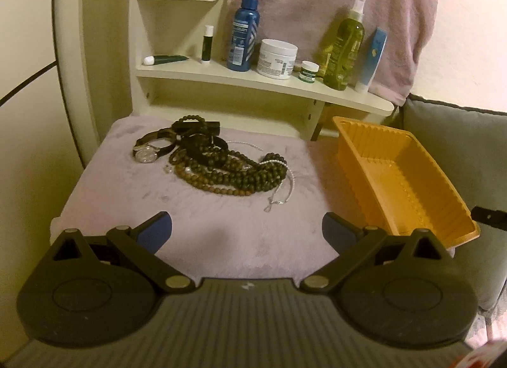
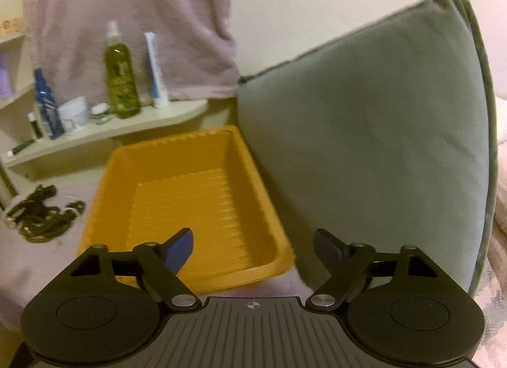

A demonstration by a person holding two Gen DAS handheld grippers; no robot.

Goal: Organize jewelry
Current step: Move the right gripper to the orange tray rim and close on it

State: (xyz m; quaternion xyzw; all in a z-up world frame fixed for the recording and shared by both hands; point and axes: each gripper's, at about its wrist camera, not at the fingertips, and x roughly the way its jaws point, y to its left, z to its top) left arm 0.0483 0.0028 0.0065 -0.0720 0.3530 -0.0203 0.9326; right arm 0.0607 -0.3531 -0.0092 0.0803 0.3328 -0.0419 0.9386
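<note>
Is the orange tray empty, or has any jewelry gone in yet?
Empty. Both views show the orange tray with only its bare ribbed floor; the jewelry pile lies apart from it on the lavender cloth.

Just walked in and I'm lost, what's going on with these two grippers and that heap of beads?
A person holding a gripper in each hand is about to sort jewelry. The pile of bead strands, chains and a watch lies untouched on the lilac cloth. The orange tray beside it has nothing in it. The left gripper hovers open before the pile; the right gripper is open over the tray's near edge. Neither holds anything.
</note>
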